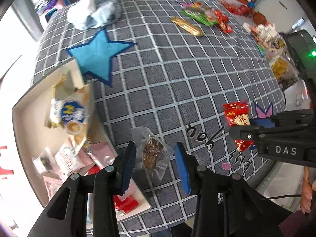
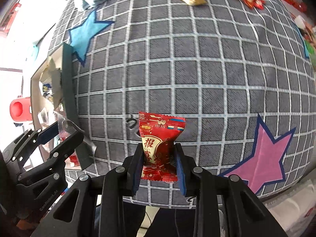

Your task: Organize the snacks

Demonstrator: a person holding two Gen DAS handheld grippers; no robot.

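Note:
My left gripper is shut on a clear packet with a brown snack, held above the checked tablecloth beside the white box. The box holds several snack packets. In the right wrist view the left gripper shows at lower left with the clear packet between its fingers, by the box's dark wall. My right gripper is shut on a red candy packet, lifted off the cloth. From the left wrist, the right gripper and its red packet are at right.
On the cloth's far side lie a gold packet, a green packet, red sweets and a bundled light-blue cloth. A blue star and a pink star are printed on the cloth. A hand shows at lower right.

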